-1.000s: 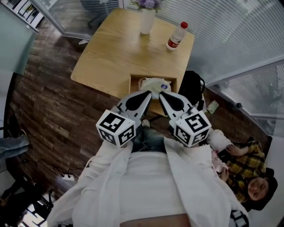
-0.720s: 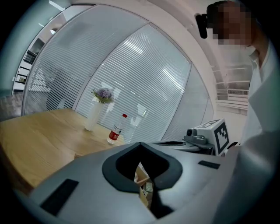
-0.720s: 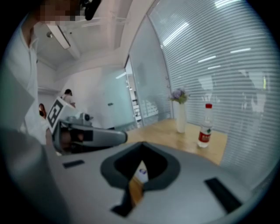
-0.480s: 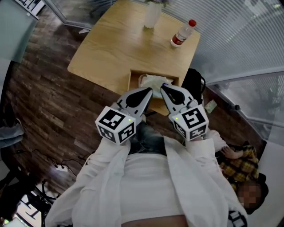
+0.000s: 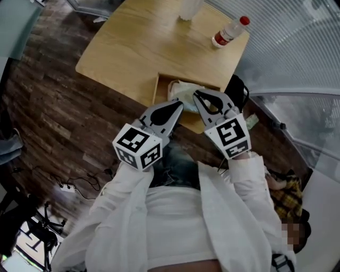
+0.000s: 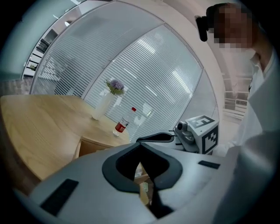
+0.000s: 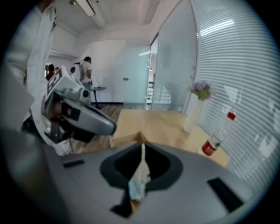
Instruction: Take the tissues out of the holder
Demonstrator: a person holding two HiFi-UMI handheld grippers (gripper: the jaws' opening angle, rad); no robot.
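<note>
Tabletop [image 5: 133,48]: pale yellow wood grain.
Floor [image 5: 53,117]: dark brown planks.
Holder [image 5: 158,91]: light brown wood.
Tissues [image 5: 181,89]: white.
Bottle [image 5: 229,33]: clear, red cap, red label.
Left tongs [image 5: 179,106], right tongs [image 5: 195,94]: grey, with black-and-white square-patterned cubes.

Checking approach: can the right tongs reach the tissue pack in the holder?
Likely yes: right tongs sit just above the tissue pack in the open-topped holder, nothing between. Jaws together; open first.

Light wooden counter [image 5: 138,48] standing on a dark plank floor [image 5: 64,122], cables [image 5: 74,186] trailing there. Glass walls with white horizontal blinds [image 5: 297,48] behind. White vase [image 6: 103,106] and red-capped bottle [image 5: 229,32] near the far edge. Strip light [image 7: 86,6] overhead.
</note>
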